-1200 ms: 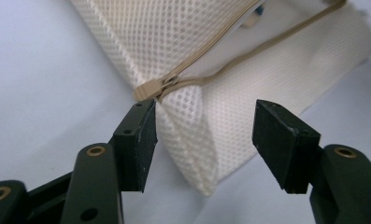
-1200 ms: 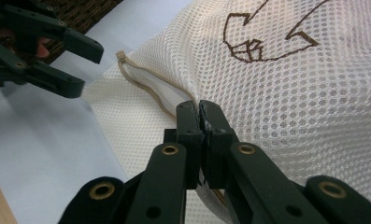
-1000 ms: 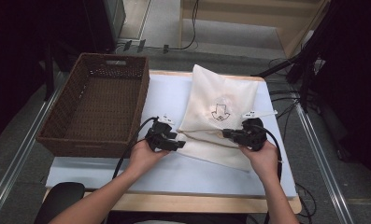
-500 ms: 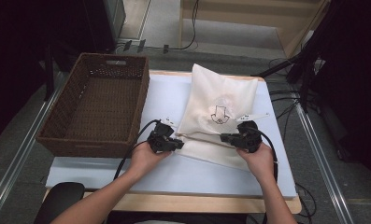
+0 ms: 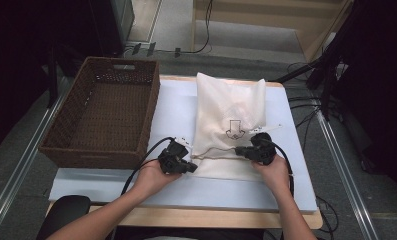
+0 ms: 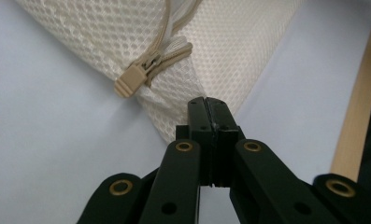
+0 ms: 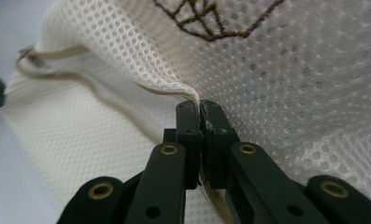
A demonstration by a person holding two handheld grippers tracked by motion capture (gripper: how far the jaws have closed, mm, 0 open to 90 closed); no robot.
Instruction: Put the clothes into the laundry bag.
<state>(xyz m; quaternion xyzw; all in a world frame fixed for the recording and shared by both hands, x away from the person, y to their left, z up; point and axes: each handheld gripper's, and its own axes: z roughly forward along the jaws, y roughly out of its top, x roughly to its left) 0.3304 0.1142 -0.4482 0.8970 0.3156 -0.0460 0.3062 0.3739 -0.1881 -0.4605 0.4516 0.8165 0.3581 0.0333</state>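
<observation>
Both grippers clamp the near end of the mesh laundry bag [image 5: 229, 117], and each has its jaws pressed together on fabric. In the left gripper view, the left gripper [image 6: 210, 105] pinches the bag's corner just below the tan zipper pull [image 6: 130, 82], with no gap between the jaws. In the right gripper view, the right gripper [image 7: 198, 108] bites the zipper-edge fold of the upper mesh layer, lifting it off the layer beneath, so the mouth gapes between the two grips. This looks like a hold meant to spread the opening: one corner anchored, the other edge raised, the tan seam slack between them. The bag lies flat on the pale mat [image 5: 176, 107], its far end toward the table's back edge and its printed emblem [image 5: 234, 129] facing up. The wicker basket [image 5: 106, 112] sits to the left, well apart from the bag, though the left gripper works near its front corner, which limits any leftward pull. To the right and toward the person the mat is bare, leaving room; the wooden table edge [image 6: 356, 107] runs close by the left gripper's side.
</observation>
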